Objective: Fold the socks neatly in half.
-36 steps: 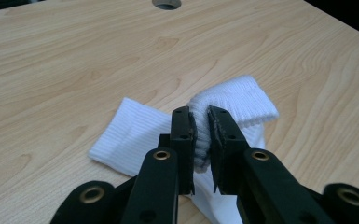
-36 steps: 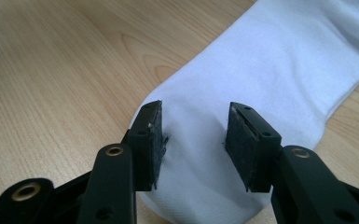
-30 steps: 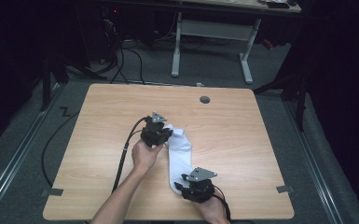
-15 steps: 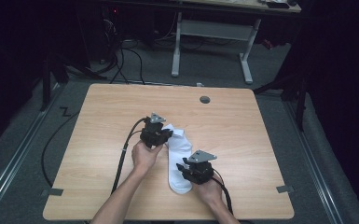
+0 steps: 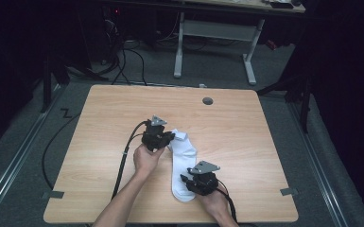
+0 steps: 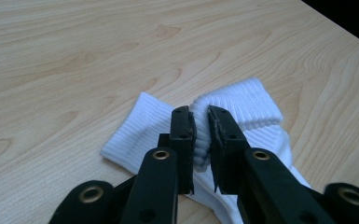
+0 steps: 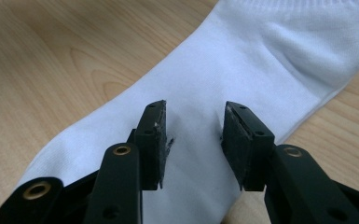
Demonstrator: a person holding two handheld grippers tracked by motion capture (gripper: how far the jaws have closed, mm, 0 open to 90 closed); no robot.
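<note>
Gripping status: we have the left gripper (image 6: 200, 135) clamped on a bunched fold of the white sock's ribbed cuff (image 6: 242, 100); jaws nearly together, fabric squeezed between the pads.
Left gripper, high view: we see it (image 5: 166, 138) at the sock's far end, left hand (image 5: 146, 158) wrapped round its body, cable (image 5: 123, 161) trailing back toward the table's near edge.
Right gripper: jaws (image 7: 193, 140) roughly half open over the sock's foot section; they have just been closing, then opening a little again. Flat fabric lies between the pads; we see no pinch on it, pads apart from each other with the cloth smooth under them.
Right gripper, high view: we see it (image 5: 189, 182) at the sock's near end, by the toe, right hand (image 5: 215, 203) behind it.
White sock: we read it (image 5: 183, 163) lying lengthwise on the wooden table (image 5: 264, 156), just below the table's middle, cuff away from the person, toe toward them. Cuff end lifted and crumpled in the left grip; the rest flat on the wood.
Table: round cable grommet (image 5: 208, 100) near the far edge, well apart from the sock.
Beyond the table: grey floor, white desk legs (image 5: 212, 42).
</note>
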